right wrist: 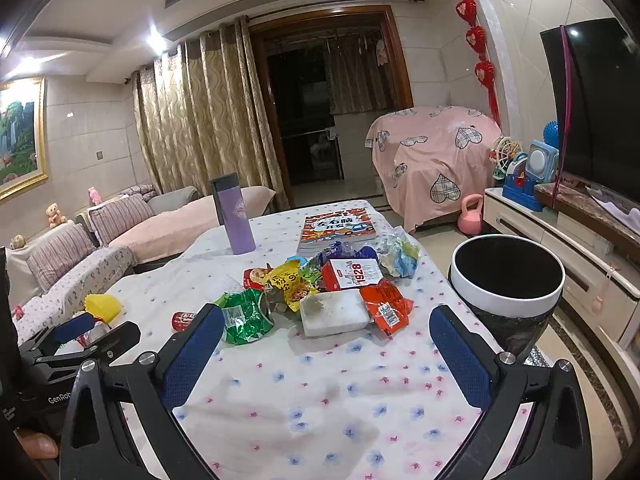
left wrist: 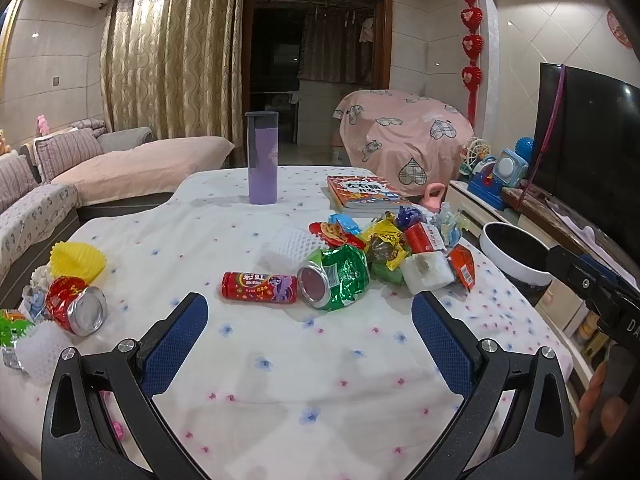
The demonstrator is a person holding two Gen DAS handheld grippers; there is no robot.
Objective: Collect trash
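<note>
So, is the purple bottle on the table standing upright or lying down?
Upright. The purple bottle stands on its base on the table, dark lid on top, behind the trash pile.

Each hand-held gripper (left wrist: pixel 310 312) (right wrist: pixel 326 330) has black angular arms, silver screws and blue textured pads (left wrist: pixel 178 344) (white lettering on the bodies).

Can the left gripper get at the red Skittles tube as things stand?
Probably yes: the left gripper is open, the Skittles tube lies just ahead on bare tablecloth, nothing between.
</note>
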